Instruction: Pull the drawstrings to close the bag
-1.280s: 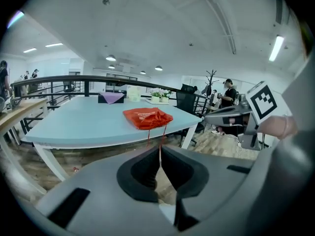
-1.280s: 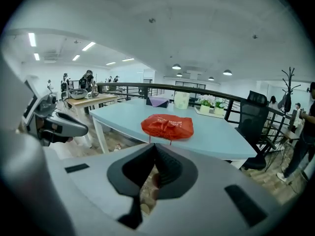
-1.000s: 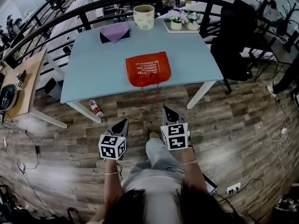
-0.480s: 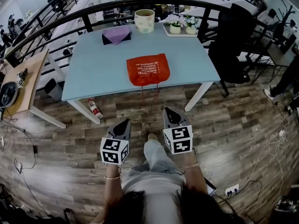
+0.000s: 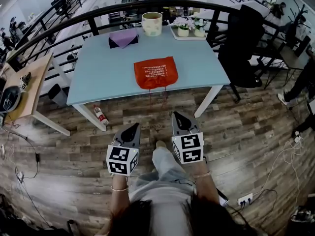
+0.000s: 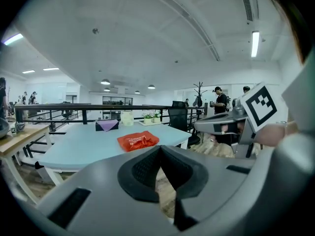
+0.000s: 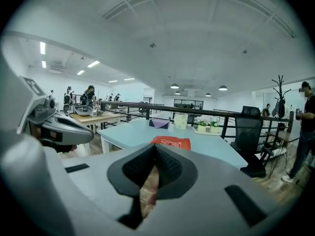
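Observation:
An orange-red drawstring bag [image 5: 156, 73] lies flat near the front edge of the light blue table [image 5: 98, 77]. Its thin red drawstrings [image 5: 157, 98] hang over that edge. Both grippers are held over the wooden floor, well short of the table, pointing toward it. My left gripper [image 5: 134, 127] is shut with nothing between its jaws, and my right gripper [image 5: 175, 114] is also shut and empty. The bag [image 6: 138, 141] sits far ahead of the closed left gripper [image 6: 160, 149] in the left gripper view. In the right gripper view the bag [image 7: 171, 142] lies beyond the closed right gripper [image 7: 155, 147].
A purple cloth on a dark box [image 5: 123, 37], a pale pot [image 5: 151, 23] and a tray of small plants [image 5: 189, 27] stand at the table's back. A black chair [image 5: 241, 43] is at the right, a wooden side table [image 5: 24, 92] at the left, and a bottle [image 5: 101, 115] lies on the floor.
Both grippers have risen a little and look larger in the head view. They stay shut. The bag and the table have not moved.

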The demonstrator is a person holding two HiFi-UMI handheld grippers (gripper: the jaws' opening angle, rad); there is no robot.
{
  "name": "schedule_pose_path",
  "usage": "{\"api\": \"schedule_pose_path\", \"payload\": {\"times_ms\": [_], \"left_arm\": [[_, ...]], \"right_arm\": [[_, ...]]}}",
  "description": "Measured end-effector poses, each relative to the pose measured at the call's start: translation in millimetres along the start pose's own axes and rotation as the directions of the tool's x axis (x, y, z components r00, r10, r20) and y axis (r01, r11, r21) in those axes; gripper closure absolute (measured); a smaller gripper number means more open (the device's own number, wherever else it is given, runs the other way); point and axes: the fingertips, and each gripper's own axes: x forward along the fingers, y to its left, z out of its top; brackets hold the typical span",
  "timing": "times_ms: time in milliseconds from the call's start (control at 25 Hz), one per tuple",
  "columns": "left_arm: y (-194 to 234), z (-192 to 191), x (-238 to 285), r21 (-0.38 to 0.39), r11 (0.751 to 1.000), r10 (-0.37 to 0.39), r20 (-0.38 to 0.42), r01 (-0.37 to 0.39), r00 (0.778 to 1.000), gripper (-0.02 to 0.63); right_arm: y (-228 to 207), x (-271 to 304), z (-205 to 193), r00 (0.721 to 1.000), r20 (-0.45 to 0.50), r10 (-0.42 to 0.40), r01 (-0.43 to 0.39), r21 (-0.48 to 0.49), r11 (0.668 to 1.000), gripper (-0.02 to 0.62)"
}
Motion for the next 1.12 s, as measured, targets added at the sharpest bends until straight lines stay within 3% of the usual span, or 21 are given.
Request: {"api": "schedule_pose_path", "payload": {"times_ms": [520,1120], "left_arm": [[-18,28,-12,0.023,0.999,-0.030,0.043,0.029,0.999,0.588],[-22,31,-5,0.047,0.998,-0.042,0.019,0.042,0.999,0.588]], "right_arm": [[2,-16,19,0.999,0.044,-0.006,0.007,-0.022,1.000,0.569],[-4,-14,16,1.000,0.028,-0.009,0.009,-0.013,1.000,0.569]]}}
